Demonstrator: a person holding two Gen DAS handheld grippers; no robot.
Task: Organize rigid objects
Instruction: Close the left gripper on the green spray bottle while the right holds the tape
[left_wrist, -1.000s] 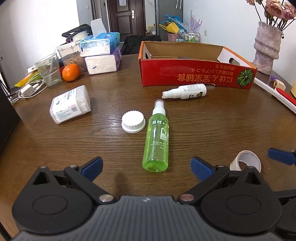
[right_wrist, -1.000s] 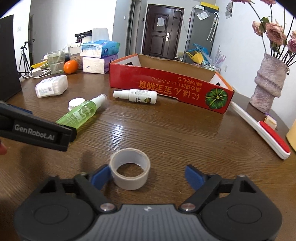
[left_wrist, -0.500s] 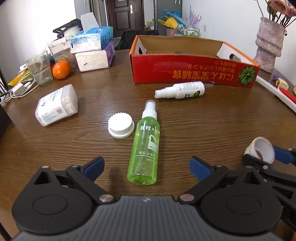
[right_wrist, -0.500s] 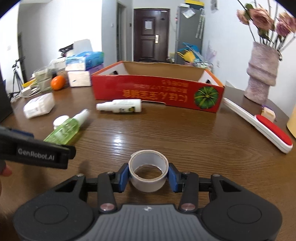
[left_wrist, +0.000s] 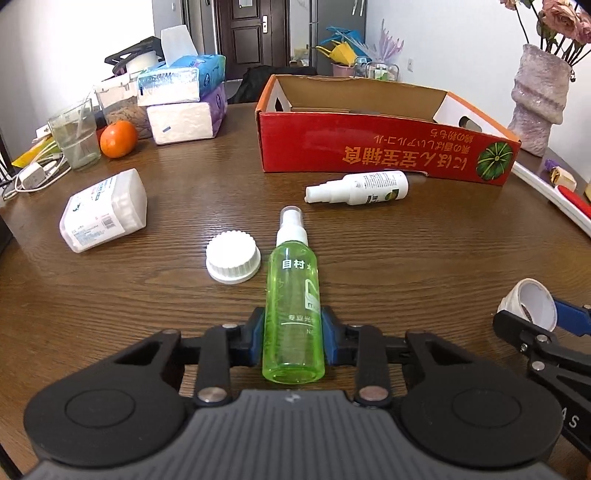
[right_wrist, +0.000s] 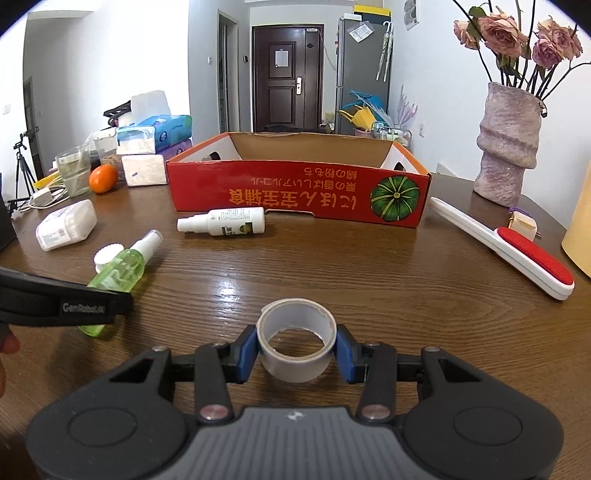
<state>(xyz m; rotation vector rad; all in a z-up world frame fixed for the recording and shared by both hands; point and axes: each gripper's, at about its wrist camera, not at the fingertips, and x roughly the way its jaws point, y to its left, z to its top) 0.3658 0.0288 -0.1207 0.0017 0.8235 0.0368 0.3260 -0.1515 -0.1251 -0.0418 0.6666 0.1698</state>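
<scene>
We count two spray bottles on the bench (left_wrist: 424, 258): the green bottle (left_wrist: 293, 310) clamped in our left gripper (left_wrist: 293, 341) jaws, the white bottle (left_wrist: 358, 188) beside one red box (left_wrist: 384, 147). Our right gripper (right_wrist: 295, 350) jaws squeeze one tape roll (right_wrist: 297, 339).

A translucent green spray bottle (left_wrist: 293, 314) (white nozzle pointing away) lies flat on the counter (left_wrist: 424, 251). A clear tape roll (right_wrist: 297, 343) sits hole-up, and 1 white spray bottle (left_wrist: 358, 188) lies beside the red cardboard box (left_wrist: 384, 147).
</scene>
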